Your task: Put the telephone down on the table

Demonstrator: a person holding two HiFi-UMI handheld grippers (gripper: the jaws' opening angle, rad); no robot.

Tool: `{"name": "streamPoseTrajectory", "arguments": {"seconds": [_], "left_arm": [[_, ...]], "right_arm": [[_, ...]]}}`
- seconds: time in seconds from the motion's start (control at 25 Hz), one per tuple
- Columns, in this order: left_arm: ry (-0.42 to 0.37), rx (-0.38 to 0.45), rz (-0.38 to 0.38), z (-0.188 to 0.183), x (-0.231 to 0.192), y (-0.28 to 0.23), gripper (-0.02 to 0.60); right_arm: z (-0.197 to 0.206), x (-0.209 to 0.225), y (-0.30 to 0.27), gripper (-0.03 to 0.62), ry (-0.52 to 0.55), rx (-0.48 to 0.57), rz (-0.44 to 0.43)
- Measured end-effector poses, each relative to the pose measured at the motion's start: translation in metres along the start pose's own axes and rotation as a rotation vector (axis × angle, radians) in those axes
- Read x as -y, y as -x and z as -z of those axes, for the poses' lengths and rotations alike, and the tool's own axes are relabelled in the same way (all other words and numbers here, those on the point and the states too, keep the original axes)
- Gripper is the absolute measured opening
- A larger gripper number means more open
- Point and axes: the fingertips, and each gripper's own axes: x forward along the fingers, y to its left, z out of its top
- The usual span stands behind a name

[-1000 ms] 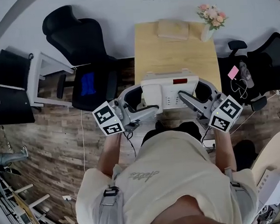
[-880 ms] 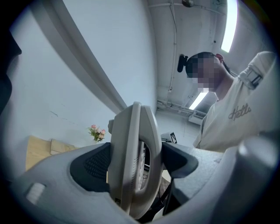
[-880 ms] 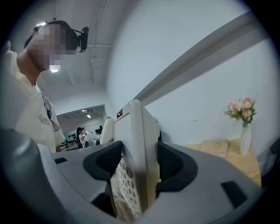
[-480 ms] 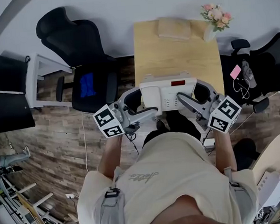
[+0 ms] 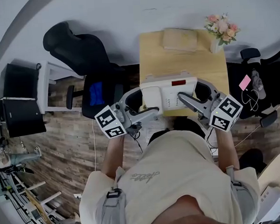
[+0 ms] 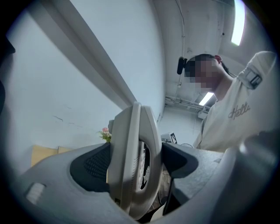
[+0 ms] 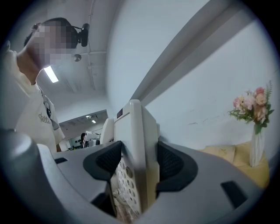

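Telephone (image 5: 170, 93) held between two grippers.
One end is clamped in the left gripper (image 5: 150, 113), the other in the right gripper (image 5: 185, 100); the table (image 5: 189, 58) lies just beyond.

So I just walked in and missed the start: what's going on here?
A person holds a white telephone between two tongs: the left tongs shut on its handset side, the right tongs on its keypad side. It is over the near edge of the wooden table; whether it touches yet, I cannot tell.
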Motion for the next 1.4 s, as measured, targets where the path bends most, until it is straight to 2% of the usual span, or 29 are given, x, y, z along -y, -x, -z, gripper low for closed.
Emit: {"name": "streamPoseTrajectory", "arguments": {"seconds": [0.4,0.72,1.16,1.4], "left_arm": [[0.009,-0.001,-0.008,-0.013,-0.042,-0.072,0.362],[0.036,0.001,0.025,-0.015,-0.053,-0.083,0.362],[0.027,-0.01,0.134,-0.032,-0.072,-0.074,0.362],[0.059,-0.028,0.16,-0.027,-0.092,-0.06,0.362]], "right_arm": [[-0.029,0.078,0.015,0.241,-0.006,0.003,-0.002],[-0.032,0.091,0.017,0.241,-0.02,0.004,0.044],[-0.044,0.088,0.0,0.241,0.006,0.021,0.142],[-0.032,0.09,-0.02,0.241,-0.023,-0.011,0.175]]}}
